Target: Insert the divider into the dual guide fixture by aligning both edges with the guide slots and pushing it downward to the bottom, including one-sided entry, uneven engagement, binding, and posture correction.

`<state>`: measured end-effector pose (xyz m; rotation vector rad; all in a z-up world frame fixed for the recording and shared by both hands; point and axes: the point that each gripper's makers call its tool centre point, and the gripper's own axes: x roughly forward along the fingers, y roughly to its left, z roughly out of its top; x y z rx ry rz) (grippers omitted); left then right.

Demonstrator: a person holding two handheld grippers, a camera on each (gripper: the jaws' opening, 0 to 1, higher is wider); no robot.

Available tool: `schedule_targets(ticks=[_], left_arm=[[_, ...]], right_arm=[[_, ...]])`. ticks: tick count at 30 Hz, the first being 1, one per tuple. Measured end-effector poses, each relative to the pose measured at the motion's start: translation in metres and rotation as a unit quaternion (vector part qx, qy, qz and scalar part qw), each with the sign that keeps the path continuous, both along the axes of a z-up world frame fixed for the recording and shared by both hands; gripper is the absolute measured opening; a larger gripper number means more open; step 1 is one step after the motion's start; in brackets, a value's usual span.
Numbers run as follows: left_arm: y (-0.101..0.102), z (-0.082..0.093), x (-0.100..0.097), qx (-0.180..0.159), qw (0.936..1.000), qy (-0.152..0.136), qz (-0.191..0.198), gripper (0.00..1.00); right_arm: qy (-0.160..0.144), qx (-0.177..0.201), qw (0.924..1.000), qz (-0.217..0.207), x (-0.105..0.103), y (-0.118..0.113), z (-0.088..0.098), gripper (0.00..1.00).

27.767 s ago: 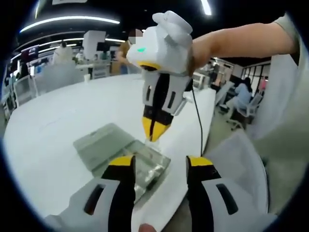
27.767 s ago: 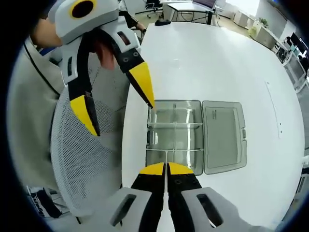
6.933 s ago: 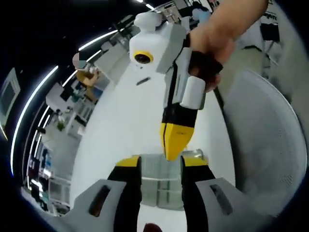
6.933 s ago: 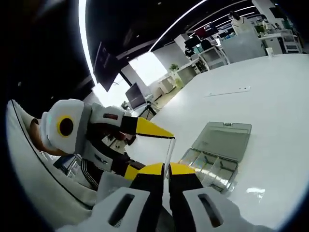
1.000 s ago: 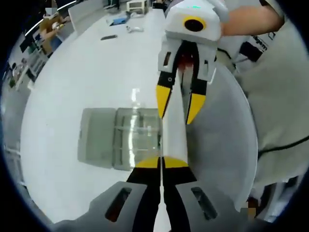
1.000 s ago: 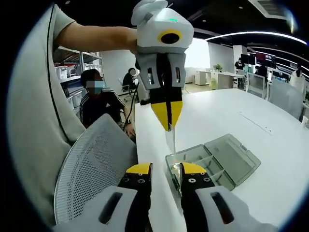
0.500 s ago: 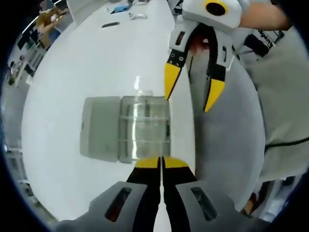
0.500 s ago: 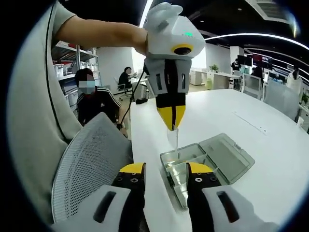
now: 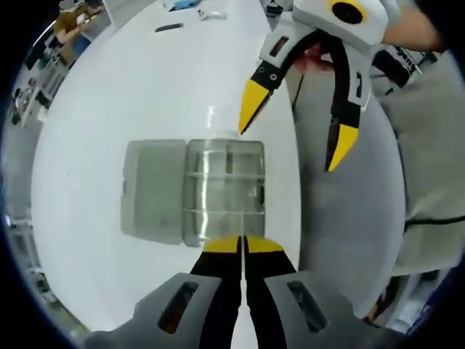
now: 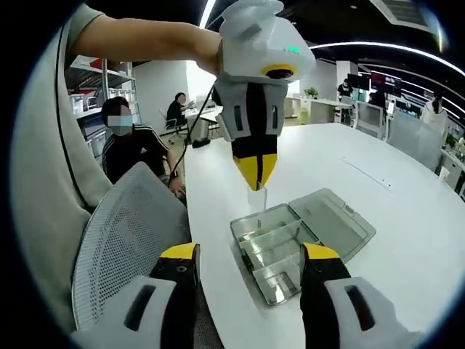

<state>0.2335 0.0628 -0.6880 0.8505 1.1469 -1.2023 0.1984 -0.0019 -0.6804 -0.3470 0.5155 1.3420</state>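
The clear plastic box (image 9: 225, 193) lies on the white table (image 9: 131, 94) with its lid (image 9: 152, 190) folded open to one side. Inside it are clear cross dividers. In the right gripper view the left gripper (image 10: 256, 174) points down, shut on a small clear divider (image 10: 256, 198) that hangs just above the box's (image 10: 272, 251) near end. In its own view the left gripper (image 9: 244, 244) has its jaws pressed together over the box. The right gripper (image 9: 298, 125) stands wide open beside the table edge, and in its own view (image 10: 249, 256) nothing lies between its fingers.
A grey mesh chair (image 10: 123, 240) stands close against the table edge (image 9: 290, 182). A person (image 10: 127, 145) sits behind it at another desk. Small items (image 9: 168, 27) lie at the table's far end. The lid (image 10: 336, 218) lies flat beside the box.
The right gripper's jaws have opened wider and drawn away from the divider. The left gripper keeps its hold and now has the divider over the box's near end.
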Motion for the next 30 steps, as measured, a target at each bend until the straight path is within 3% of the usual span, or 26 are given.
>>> schedule_targets(ticks=[30], left_arm=[[0.010,-0.020,0.009,0.031,0.9994,0.005,0.015,0.00]], right_arm=[[0.009,-0.008,0.9999,0.002,-0.003,-0.003,-0.003,0.64]])
